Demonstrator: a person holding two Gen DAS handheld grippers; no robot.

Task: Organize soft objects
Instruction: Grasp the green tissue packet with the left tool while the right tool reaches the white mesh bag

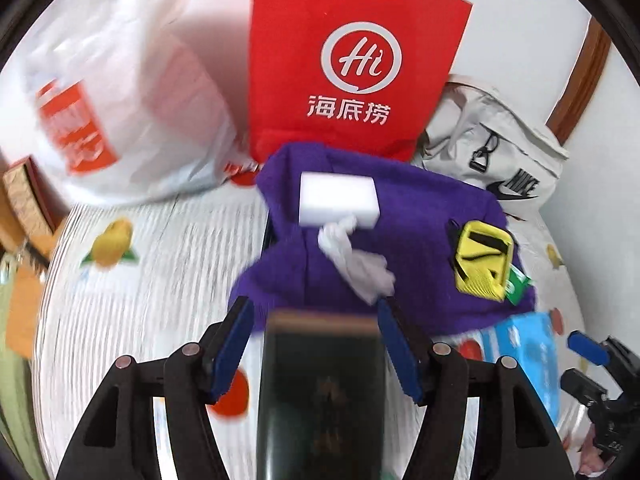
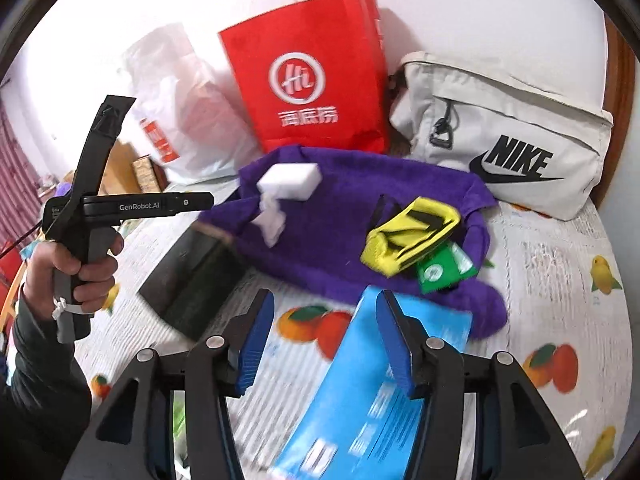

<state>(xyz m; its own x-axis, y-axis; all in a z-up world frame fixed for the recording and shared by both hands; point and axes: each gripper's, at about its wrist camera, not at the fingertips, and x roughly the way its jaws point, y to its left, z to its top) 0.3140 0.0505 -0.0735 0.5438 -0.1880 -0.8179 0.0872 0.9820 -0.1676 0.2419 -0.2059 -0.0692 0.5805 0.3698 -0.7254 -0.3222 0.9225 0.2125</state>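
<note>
Straddling a dark, flat rectangular slab [image 1: 320, 380] without visibly touching it, the left gripper [image 1: 314, 312] had its blue-padded jaws apart; motion blur made it hard to say whether the slab was a case or a rigid board. The right gripper [image 2: 326, 308] likewise stood spread, its jaws on either side of a glossy blue plastic packet [image 2: 360, 392] lying on the fruit-printed white bedcover [image 2: 552, 264], not pinching it. That packet looked light and slippery, so a hold near one edge seemed wiser than across its slick face. Just beyond lay the crumpled purple fleece cloth [image 2: 320, 232], limp and sure to drape, best pinched at a raised fold. On it rested a folded yellow-and-black sock [image 2: 412, 236], a small green sachet [image 2: 440, 272], a twisted white tissue [image 2: 270, 220] and a white foam sponge block [image 2: 290, 178], all light and squashy; the sponge would take a grip across its short sides. Farthest off stood a red paper carrier bag [image 2: 308, 80], a pale Nike canvas pouch [image 2: 508, 136] and a translucent white plastic bag [image 2: 180, 112].
</note>
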